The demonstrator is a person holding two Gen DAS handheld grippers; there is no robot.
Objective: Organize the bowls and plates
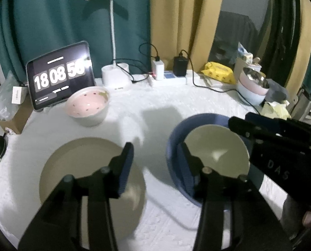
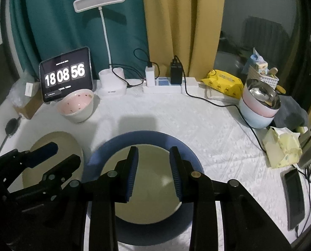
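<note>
A cream bowl [image 2: 151,179] sits inside a blue plate [image 2: 147,138] at the table's front. It also shows in the left wrist view [image 1: 216,146], within the blue plate [image 1: 174,144]. A beige plate [image 1: 80,159] lies to its left, also in the right wrist view [image 2: 57,142]. A pink-lined white bowl [image 1: 88,108] stands at the back left. My left gripper [image 1: 155,156] is open and empty, above the gap between the two plates. My right gripper [image 2: 153,173] is open and empty, above the cream bowl.
A tablet clock [image 2: 66,74], a white desk lamp [image 2: 111,83] and a power strip [image 2: 168,84] line the back. Stacked pastel bowls [image 2: 257,108], a yellow wipes pack [image 2: 224,82] and a tissue pack [image 2: 282,148] are on the right. A phone [image 2: 294,196] lies at the right edge.
</note>
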